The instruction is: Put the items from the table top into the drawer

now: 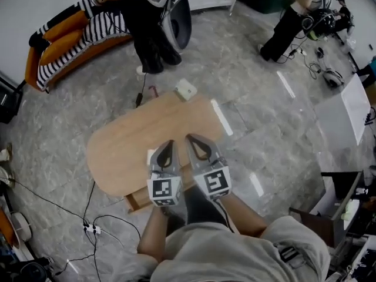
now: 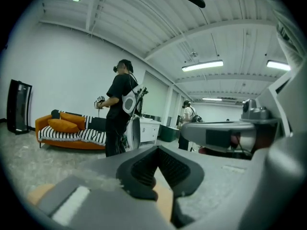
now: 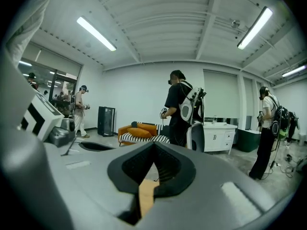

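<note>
In the head view a light wooden oval table [image 1: 135, 143] carries one small white box [image 1: 185, 89] at its far edge. Both grippers hover side by side over the table's near half, pointing away from me. The left gripper [image 1: 170, 143] and the right gripper [image 1: 192, 138] are both shut with nothing in them. In the left gripper view its jaws [image 2: 157, 169] meet, with only table wood behind them. The right gripper view shows its jaws [image 3: 152, 164] likewise closed and empty. A wooden drawer part [image 1: 136, 200] sticks out below the table's near edge.
A person in black [image 1: 150, 22] stands just beyond the table, near an orange sofa with a striped cover [image 1: 70, 37]. Another person [image 1: 291, 16] stands at the back right. Cables [image 1: 88, 216] run across the marble floor at the left. A white board [image 1: 346, 113] lies at the right.
</note>
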Motion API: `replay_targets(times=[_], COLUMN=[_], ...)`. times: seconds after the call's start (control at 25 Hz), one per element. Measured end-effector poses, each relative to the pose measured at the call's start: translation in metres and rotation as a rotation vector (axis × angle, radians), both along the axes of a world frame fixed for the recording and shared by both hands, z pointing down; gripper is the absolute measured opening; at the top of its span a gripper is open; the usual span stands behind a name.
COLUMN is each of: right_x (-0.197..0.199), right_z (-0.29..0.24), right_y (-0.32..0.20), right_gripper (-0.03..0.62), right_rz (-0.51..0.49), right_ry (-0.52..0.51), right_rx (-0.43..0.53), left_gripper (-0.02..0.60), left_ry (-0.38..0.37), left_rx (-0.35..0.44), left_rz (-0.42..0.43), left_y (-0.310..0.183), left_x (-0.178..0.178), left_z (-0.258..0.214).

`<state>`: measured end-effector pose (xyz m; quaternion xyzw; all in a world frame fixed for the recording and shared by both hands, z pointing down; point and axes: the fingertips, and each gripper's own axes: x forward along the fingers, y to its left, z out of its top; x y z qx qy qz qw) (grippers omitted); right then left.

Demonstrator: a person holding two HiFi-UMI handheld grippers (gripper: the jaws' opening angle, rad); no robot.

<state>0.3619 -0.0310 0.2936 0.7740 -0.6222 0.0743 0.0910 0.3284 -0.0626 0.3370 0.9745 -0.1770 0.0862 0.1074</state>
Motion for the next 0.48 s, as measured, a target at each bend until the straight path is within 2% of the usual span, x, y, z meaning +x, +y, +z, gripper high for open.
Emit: replay_targets(times=[0.16, 0.28, 0.48], right_x=[0.037, 0.057, 0.082], right_z=[0.038, 0.071, 0.136], right_y=[-0.021, -0.039, -0.048], right_gripper=[0.007, 0.006, 0.006], right_rz=[0.010, 0.000, 0.008], right_ry=[-0.070, -0.097, -0.205], right_rx=[-0.031, -0.048, -0.123], left_gripper=[0.020, 0.020, 0.020], left_ry=[-0.046, -0.095, -0.238], left_rx=[-0.040, -0.054, -0.142], left_rz=[-0.041, -0.038, -0.012], left_y=[-0.029, -0.046, -0.046], left_x=[0.030, 0.050, 0.068], left_z=[0.033, 0.063, 0.125])
